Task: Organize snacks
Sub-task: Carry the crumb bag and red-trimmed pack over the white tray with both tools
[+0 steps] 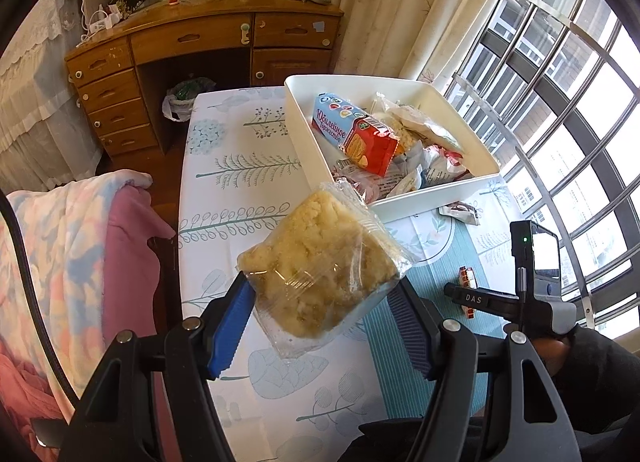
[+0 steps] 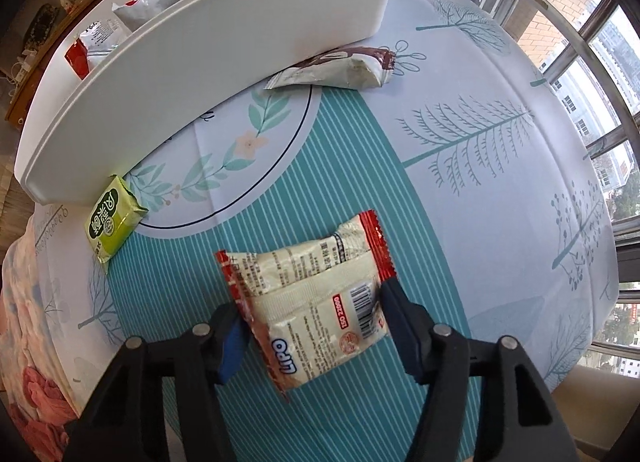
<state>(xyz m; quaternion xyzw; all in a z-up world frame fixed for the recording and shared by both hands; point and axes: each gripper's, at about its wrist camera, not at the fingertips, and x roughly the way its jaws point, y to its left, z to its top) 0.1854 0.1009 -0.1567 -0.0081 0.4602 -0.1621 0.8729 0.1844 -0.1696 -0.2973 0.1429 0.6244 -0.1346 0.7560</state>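
The clear-wrapped crumbly cake [image 1: 320,262] is pinched between the jaws of the left hand-held gripper [image 1: 324,302], lifted above the bench [image 1: 224,189] just short of the white bin [image 1: 436,197], evidently bound for the snacks already inside. The right hand-held gripper [image 2: 312,322] pinches the Lipo packet [image 2: 316,302] by its sides. A green packet [image 2: 114,219] and a brown-ended wrapper [image 2: 340,69] lie beside the bin wall, unsorted.

- In your right wrist view the white bin [image 2: 224,49] hides most of its packets; its far end runs off the top edge
- The brown-ended packet [image 2: 340,69] lies partly under that bin
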